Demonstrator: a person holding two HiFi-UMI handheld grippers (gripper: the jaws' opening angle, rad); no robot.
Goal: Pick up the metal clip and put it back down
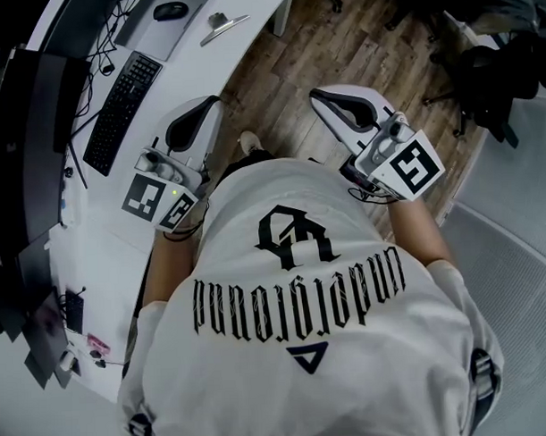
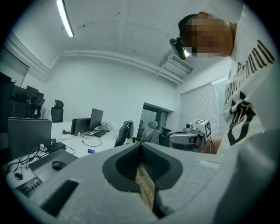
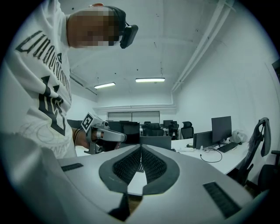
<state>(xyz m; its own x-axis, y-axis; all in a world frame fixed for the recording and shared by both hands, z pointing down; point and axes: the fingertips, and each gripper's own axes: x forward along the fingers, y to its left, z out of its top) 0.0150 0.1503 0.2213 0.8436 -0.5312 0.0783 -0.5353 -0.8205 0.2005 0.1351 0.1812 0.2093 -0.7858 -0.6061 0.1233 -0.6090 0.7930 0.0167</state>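
Silvery metal clip (image 1: 222, 25) on white desk (image 1: 196, 59)

Brown plank floor (image 1: 286, 69), 12 o'clock: matt wood grain. White desk (image 1: 196, 59), 11 o'clock: smooth, faint sheen. Black keyboard (image 1: 122, 111): matt plastic. White printed T-shirt (image 1: 305, 363): soft cloth. Left gripper (image 2: 141, 144): grainy matt plastic shell, ribbed black pads (image 2: 127, 164).

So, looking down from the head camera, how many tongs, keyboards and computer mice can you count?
Tongs: 2, the left tongs and the right tongs, both shut with nothing in them
Keyboard: 1
Mouse: 1
Total: 4
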